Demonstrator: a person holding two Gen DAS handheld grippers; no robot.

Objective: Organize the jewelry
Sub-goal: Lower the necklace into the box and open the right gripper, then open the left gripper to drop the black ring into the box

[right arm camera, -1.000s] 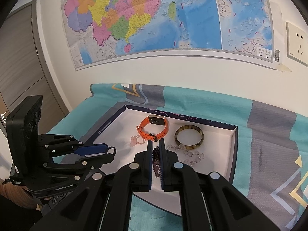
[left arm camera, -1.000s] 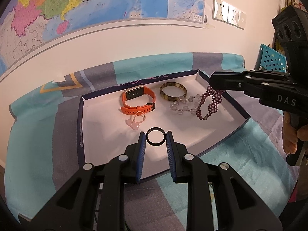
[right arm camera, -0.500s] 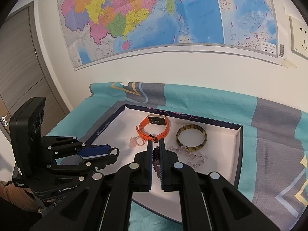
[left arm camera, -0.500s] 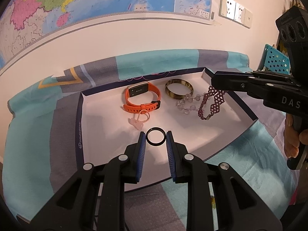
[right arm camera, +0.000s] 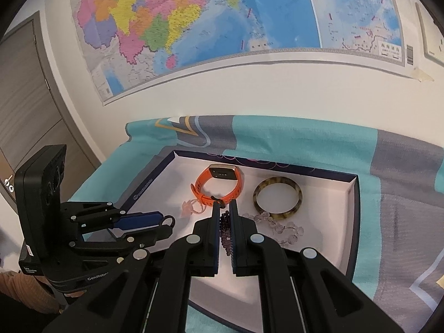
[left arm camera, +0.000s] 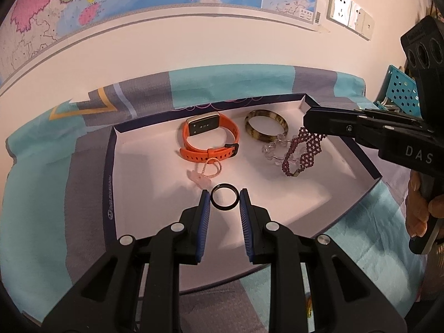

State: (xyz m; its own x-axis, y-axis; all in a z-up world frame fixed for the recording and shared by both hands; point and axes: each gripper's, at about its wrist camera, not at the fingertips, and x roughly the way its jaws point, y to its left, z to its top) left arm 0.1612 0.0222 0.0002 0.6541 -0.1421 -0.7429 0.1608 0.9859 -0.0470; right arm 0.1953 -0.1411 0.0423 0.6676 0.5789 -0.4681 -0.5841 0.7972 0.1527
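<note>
1. Black ring (left arm camera: 224,200) sits pinched between the blue pads of the left gripper (left arm camera: 224,204), above the white tray (left arm camera: 155,183).
2. Purple beaded bracelet (left arm camera: 304,151) hangs from the nearly closed right gripper (right arm camera: 225,216) over the tray.
3. Orange watch (left arm camera: 209,138), tortoiseshell bangle (left arm camera: 265,129) and clear bead bracelet (left arm camera: 273,149) lie in the tray.

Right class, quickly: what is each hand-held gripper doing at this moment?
Left hand-held gripper: closed on the black ring.
Right hand-held gripper: closed on the purple beaded bracelet.
</note>
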